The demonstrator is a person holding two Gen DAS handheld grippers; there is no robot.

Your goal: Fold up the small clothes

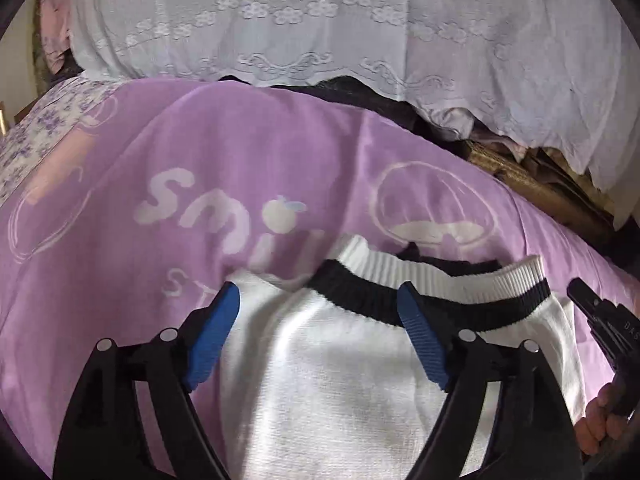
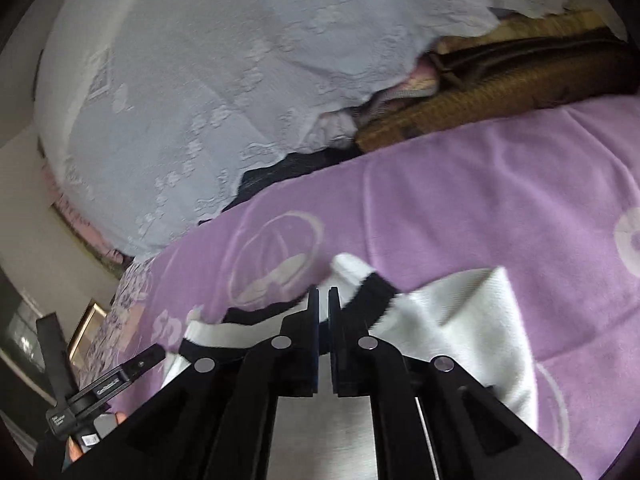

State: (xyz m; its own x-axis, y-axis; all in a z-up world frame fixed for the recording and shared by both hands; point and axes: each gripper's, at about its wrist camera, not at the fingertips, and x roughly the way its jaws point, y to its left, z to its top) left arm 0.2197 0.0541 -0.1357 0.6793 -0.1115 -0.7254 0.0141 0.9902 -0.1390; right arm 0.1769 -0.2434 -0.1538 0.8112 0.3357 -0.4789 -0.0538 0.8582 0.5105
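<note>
On the purple blanket (image 1: 120, 320), the white top (image 1: 320, 380) lies under the spread left fingers (image 1: 216, 340); right fingers (image 2: 336, 320) pinch its band (image 2: 372, 292).

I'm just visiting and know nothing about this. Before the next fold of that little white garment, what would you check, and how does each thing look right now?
1. Left tool open: ok, blue pads apart above the white garment, gripping nothing.
2. Right tool shut: ok, pads together at the black-and-white ribbed band.
3. Right tool actually pinching cloth: cannot tell, the contact is hidden behind the fingers.
4. Garment lying flat: not ok, the band is bunched and curled up at one end.
5. Room on the purple blanket for folding: ok, open blanket beyond the garment.
6. White lace cloth out of the way: ok, it lies behind the blanket, apart from the garment.
</note>
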